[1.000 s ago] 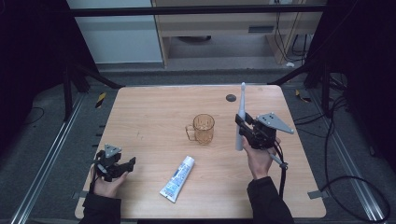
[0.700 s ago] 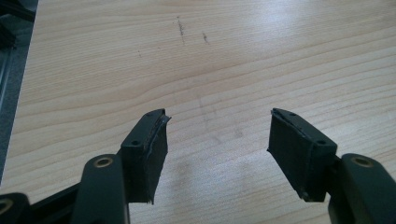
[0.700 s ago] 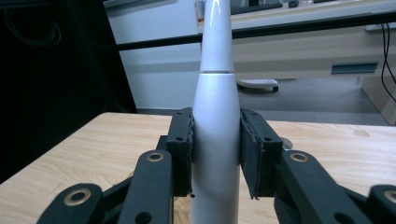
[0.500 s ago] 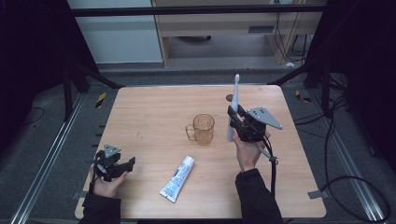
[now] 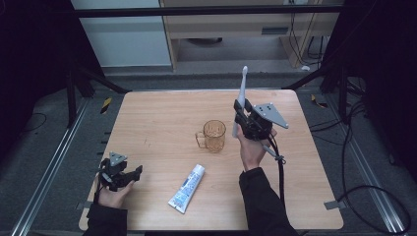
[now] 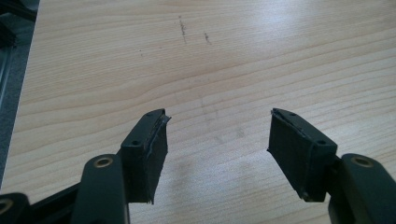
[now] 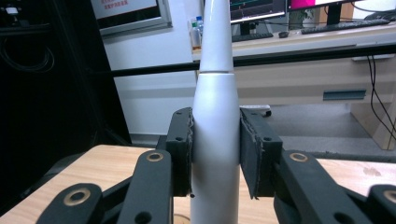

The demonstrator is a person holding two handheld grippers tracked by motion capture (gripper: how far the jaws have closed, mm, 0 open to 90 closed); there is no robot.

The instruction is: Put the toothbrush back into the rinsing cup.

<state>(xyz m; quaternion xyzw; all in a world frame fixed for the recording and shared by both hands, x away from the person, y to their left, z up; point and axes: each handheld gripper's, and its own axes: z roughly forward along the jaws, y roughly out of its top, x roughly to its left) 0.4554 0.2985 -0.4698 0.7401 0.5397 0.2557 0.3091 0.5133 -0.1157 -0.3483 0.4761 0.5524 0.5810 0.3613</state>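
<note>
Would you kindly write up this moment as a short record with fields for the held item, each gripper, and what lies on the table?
held item: white electric toothbrush, upright, head pointing up
right gripper: jaws shut on the toothbrush body, raised just right of the cup
left gripper: jaws open, nothing between them, low over the near left part of the table
cup: amber, see-through, handle to its left, standing mid-table
toothpaste tube: lying flat in front of the cup, untouched
table: light wood
</note>
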